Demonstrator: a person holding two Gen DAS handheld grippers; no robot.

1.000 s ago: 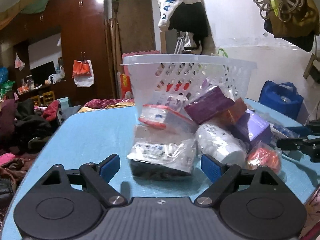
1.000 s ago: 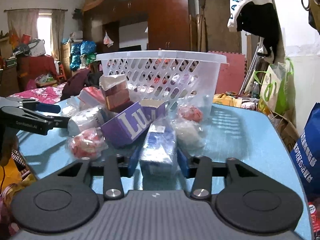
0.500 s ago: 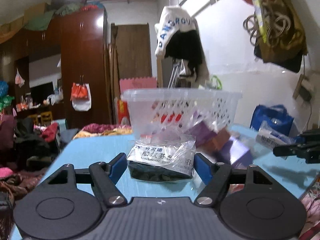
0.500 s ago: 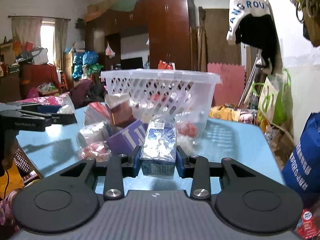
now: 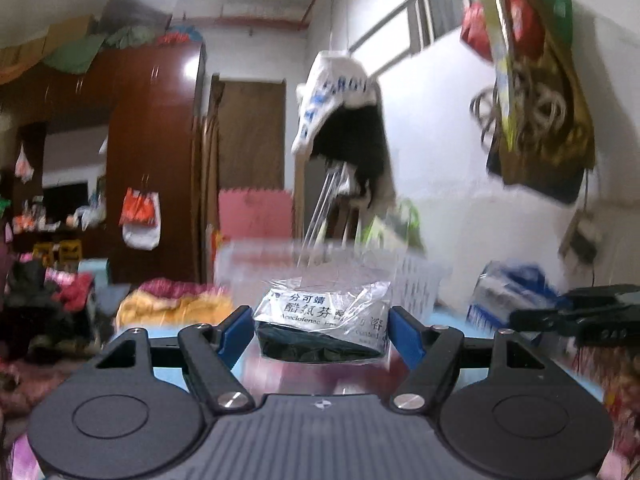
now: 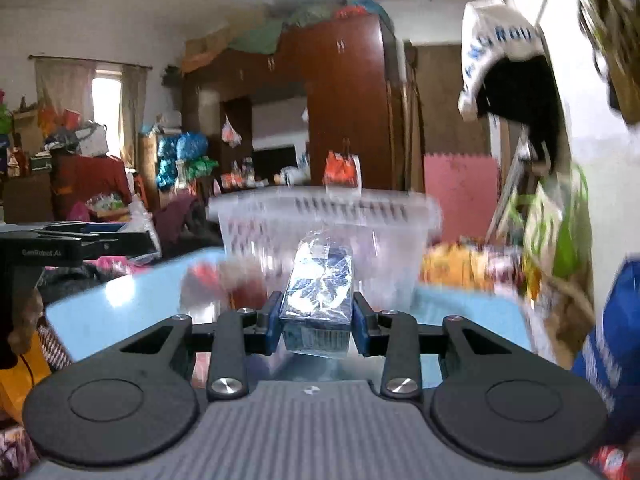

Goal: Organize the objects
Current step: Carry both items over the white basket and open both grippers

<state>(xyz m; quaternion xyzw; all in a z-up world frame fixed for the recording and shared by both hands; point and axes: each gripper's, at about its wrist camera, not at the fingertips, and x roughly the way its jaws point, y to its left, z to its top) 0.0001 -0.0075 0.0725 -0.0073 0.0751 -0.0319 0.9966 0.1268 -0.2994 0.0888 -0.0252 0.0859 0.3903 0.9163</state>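
1. Between the blue pads of the left gripper (image 5: 322,330), a bagged dark packet (image 5: 324,326) with a white printed label is sitting clamped, raised clear of the blue table (image 5: 168,364).
2. Ahead of it, the white plastic basket (image 5: 416,280) is showing only as a smear, its lower part hidden behind the packet.
3. The right gripper (image 6: 316,322) is squeezing a blue box in clear wrap (image 6: 318,300) above the table's near edge.
4. Red and clear items (image 6: 228,288) before the basket are blurring beyond recognition.
5. Each gripper is appearing cut off at the other view's edge.
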